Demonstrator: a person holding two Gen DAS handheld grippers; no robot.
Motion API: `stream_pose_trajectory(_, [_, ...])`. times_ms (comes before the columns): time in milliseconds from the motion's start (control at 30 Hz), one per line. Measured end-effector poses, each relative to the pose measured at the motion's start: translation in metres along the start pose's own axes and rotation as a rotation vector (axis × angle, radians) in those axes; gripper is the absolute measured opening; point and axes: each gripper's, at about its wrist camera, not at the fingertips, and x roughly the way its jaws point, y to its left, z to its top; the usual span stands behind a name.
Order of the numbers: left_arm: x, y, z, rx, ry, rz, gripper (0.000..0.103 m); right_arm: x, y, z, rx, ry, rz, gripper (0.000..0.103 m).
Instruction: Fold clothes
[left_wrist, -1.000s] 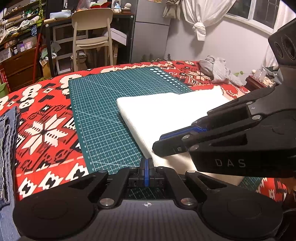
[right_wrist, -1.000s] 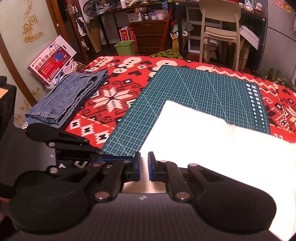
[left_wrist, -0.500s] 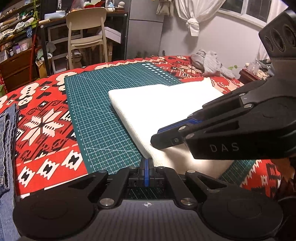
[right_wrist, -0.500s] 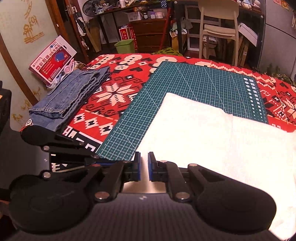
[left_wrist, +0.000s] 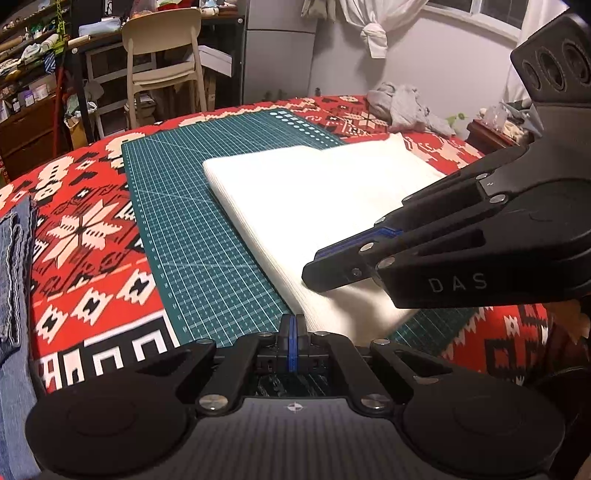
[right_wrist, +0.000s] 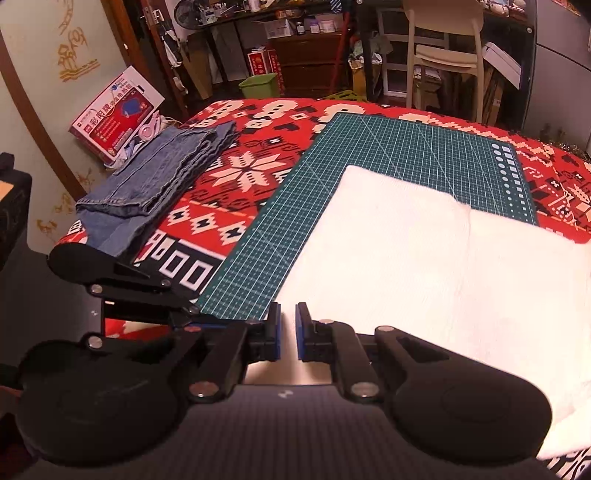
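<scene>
A white folded garment (left_wrist: 314, 192) (right_wrist: 424, 258) lies flat on the green cutting mat (left_wrist: 184, 206) (right_wrist: 406, 147), with its far right part reaching onto the red patterned cloth. My left gripper (left_wrist: 293, 338) is shut and empty, just in front of the garment's near left corner. In the right wrist view the left gripper (right_wrist: 188, 314) shows at the lower left, off the mat's near corner. My right gripper (right_wrist: 287, 332) has a narrow gap between its pads and holds nothing. From the left wrist view the right gripper (left_wrist: 317, 271) hovers over the garment's near edge.
Folded blue jeans (right_wrist: 166, 173) (left_wrist: 14, 277) lie at the left end of the red patterned tablecloth (left_wrist: 85, 229). A grey crumpled garment (left_wrist: 402, 107) sits at the far right. A red box (right_wrist: 114, 114) leans by the wall, and a cream chair (left_wrist: 162, 55) stands beyond the table.
Both grippers have drawn back a little toward the table's near edge, so more of the front border shows. Neither gripper's jaws have changed, and the white garment has not moved.
</scene>
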Motion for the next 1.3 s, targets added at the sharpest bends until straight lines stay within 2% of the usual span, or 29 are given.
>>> stream_pose_trajectory(600, [-0.009,-0.018,-0.012,0.072,0.047,-0.053,0.000,-0.013,0.000,-0.016,-0.001,0.011,0.014,0.010])
stream_pose_trajectory(800, [-0.015,-0.031,-0.017,0.116,0.054,-0.118,0.000,-0.022,-0.001,-0.027,0.007,0.029,0.029,0.010])
stream_pose_trajectory(967, [-0.023,-0.031,-0.021,0.119,0.055,-0.095,0.000,-0.028,0.000,-0.039,0.015,0.046,0.043,0.011])
stream_pose_trajectory(1200, [-0.025,-0.008,-0.014,0.006,0.014,0.007,0.001,-0.033,-0.001,-0.050,0.034,0.050,0.052,0.011])
stream_pose_trajectory(1300, [-0.018,-0.004,-0.007,-0.009,0.006,0.032,0.001,-0.038,-0.004,-0.052,0.050,0.038,0.051,0.012])
